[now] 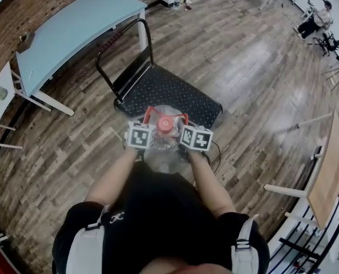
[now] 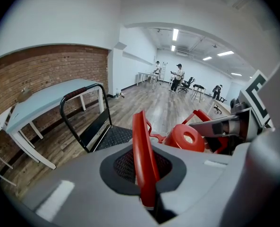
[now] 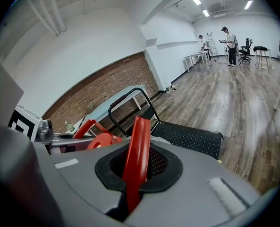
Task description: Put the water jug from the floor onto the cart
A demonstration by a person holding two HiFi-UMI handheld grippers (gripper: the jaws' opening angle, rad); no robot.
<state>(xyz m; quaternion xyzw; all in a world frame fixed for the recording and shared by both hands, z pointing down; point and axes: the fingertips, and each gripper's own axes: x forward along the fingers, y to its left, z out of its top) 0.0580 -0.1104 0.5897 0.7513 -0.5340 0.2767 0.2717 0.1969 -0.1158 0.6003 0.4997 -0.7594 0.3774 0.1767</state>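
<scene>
Jaws clamp jug (image 1: 163,140) handle (image 2: 142,155) (cart (image 1: 163,90) ahead).

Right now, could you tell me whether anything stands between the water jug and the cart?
Nothing visible does. The left tongs and right tongs are shut on the red handle of the water jug. The cart lies bare just ahead, its push handle at the far end.

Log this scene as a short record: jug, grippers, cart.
jug: clear, red cap, carried by its red handle, not yet on the cart
left gripper: shut on handle
right gripper: shut on handle
cart: black deck just ahead of jug, push bar at far end
table: light blue, left of cart
</scene>
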